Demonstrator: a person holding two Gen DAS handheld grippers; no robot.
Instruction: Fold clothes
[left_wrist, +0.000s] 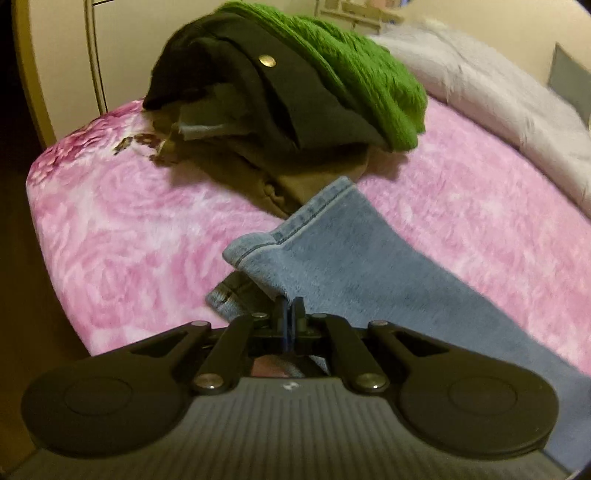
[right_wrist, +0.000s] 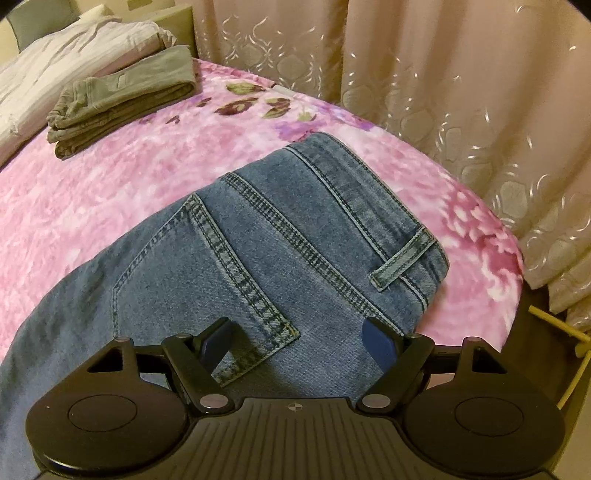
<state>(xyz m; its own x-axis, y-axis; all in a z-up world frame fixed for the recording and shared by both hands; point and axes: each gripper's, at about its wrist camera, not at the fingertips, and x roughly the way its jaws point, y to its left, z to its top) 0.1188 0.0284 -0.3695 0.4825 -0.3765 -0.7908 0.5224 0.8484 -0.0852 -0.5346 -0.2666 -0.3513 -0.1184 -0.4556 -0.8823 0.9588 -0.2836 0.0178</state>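
Blue jeans lie on a pink floral blanket. The left wrist view shows the leg end (left_wrist: 332, 251) with its stitched hems. My left gripper (left_wrist: 290, 306) is shut on the jeans near the hem, the fingers pressed together on the denim edge. The right wrist view shows the waist end (right_wrist: 295, 236) with a back pocket and a belt loop. My right gripper (right_wrist: 301, 341) is open, its blue pads (right_wrist: 376, 341) spread just above the denim by the pocket corner, holding nothing.
A pile of unfolded clothes, black (left_wrist: 266, 85), green (left_wrist: 351, 70) and olive, sits at the far end of the bed. A folded grey-green garment (right_wrist: 122, 96) and white bedding (right_wrist: 55, 62) lie far left. Curtains (right_wrist: 461, 92) hang past the bed's right edge.
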